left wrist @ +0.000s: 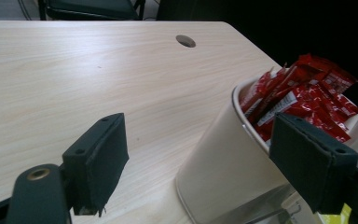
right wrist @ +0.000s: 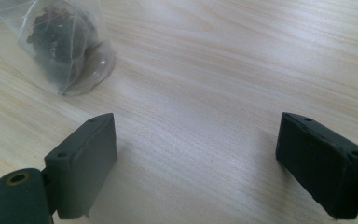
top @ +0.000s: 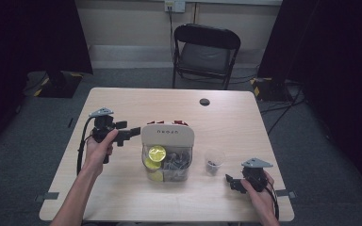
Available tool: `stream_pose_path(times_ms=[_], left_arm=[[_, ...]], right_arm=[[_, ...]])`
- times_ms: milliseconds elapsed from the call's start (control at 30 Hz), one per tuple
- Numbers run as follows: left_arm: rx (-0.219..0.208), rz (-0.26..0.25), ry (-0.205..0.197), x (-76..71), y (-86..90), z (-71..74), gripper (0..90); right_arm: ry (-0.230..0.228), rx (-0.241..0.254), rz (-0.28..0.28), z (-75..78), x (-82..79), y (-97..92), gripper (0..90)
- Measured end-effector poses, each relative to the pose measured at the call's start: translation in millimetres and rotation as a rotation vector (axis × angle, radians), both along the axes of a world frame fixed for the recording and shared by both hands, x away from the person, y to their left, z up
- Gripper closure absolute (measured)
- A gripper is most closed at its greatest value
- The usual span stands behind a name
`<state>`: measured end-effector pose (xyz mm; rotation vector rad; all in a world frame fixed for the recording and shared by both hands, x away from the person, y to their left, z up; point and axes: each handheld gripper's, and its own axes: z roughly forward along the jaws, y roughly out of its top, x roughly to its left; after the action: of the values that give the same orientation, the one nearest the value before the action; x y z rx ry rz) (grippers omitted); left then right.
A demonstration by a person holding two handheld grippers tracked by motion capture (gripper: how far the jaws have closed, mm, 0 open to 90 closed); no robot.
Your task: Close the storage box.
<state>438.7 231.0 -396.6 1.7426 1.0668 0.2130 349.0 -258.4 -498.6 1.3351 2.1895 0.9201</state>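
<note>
High view: above my side, facing forward-down on table [top: 122,103] | my left gripper view: close beside organizer [left wrist: 223,158], shared with high | right: near tabletop.

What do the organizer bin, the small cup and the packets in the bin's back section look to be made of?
Organizer bin: matte cream wall, probably plastic, with clear see-through front compartments. Small cup: thin clear plastic; the tabletop shows through. Red packets: glossy crinkled wrappers, likely foil or plastic film.

A recording lab or studio. Black curtains [top: 28,33] flank a pale wooden table [top: 122,103], with a black folding chair [top: 206,52] and taped-down floor cables [top: 283,110].
</note>
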Motion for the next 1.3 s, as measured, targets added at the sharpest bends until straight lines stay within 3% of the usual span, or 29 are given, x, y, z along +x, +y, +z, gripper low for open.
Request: stream_pose_path(times_ms=[200,967,1300], left_arm=[[0.009,-0.022,-0.01,2.3,-12.1,1.4,19.9],[-0.036,-0.069,-0.022,-9.8,-13.4,7.5,20.9],[-0.029,-0.103,-0.026,-14.7,-15.6,10.1,19.1]], right_arm=[[-0.011,0.004,0.003,-1.2,0.0,-0.1,11.3],[-0.017,0.008,0.009,-1.9,-0.3,-0.8,11.0],[-0.018,0.006,0.008,-1.9,-0.6,-0.8,11.1]])
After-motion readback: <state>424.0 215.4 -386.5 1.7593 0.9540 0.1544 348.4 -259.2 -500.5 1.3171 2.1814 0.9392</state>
